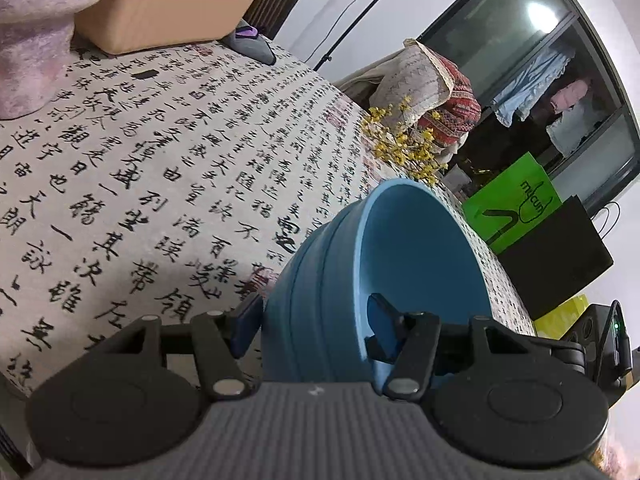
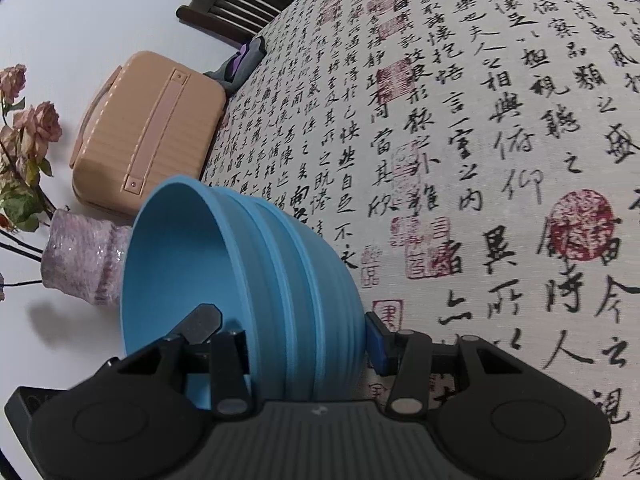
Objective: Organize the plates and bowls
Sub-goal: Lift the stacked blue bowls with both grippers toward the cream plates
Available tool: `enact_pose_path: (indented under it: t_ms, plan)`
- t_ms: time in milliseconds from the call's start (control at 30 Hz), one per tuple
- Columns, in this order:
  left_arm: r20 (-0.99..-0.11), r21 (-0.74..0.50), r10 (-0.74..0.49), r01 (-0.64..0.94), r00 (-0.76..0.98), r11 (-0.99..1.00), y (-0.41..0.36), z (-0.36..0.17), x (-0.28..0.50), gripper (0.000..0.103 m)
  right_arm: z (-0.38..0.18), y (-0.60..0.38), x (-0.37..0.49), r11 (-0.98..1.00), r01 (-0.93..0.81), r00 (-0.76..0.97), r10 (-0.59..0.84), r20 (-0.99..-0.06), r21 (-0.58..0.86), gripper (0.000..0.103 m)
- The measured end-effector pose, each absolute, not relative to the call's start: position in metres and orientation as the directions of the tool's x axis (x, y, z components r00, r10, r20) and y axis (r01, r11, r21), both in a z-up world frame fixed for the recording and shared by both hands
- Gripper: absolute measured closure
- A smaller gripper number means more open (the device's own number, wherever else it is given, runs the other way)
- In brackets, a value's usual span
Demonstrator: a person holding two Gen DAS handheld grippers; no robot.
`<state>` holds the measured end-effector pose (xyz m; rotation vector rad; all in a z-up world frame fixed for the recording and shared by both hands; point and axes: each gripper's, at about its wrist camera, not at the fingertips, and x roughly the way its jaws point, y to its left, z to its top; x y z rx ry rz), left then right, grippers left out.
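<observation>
My left gripper (image 1: 316,324) is shut on a stack of nested blue bowls (image 1: 420,248). One finger sits outside the ribbed wall and the other inside the rim. The stack hangs tilted above the calligraphy-print tablecloth (image 1: 160,160). In the right wrist view my right gripper (image 2: 290,334) is shut the same way on nested blue bowls (image 2: 180,248), one finger inside and one outside. These bowls tilt with the mouth to the left, over the tablecloth's (image 2: 480,120) near edge. Neither gripper shows in the other's view, so I cannot tell whether the stacks are separate.
A beige hard case (image 1: 172,4) (image 2: 148,132) lies at the table's far side beside a pink vase (image 1: 28,40) (image 2: 80,256) with roses. A dark wooden chair (image 2: 236,0) stands behind. Yellow flowers (image 1: 400,140), a green bag (image 1: 516,204) and a black bag (image 1: 560,256) lie beyond the right edge.
</observation>
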<state>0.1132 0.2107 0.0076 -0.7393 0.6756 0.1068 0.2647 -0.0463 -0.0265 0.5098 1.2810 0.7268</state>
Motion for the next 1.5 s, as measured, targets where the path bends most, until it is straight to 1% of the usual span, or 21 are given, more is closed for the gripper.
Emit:
enact_pose_path:
  t_ms: [933, 1500]
  plan:
    - [-0.587, -0.591, -0.196, -0.25, 0.786, 0.767, 0.163, 0.014, 0.138, 0.044, -0.021, -0.126, 0.264, 0.683, -0.147, 0.193, 0.729, -0.656, 0.716, 0.058]
    - [-0.581, -0.587, -0.222, -0.215, 0.783, 0.78, 0.139, 0.019, 0.146, 0.044, -0.017, -0.151, 0.26, 0.68, -0.121, 0.231, 0.728, -0.646, 0.723, 0.058]
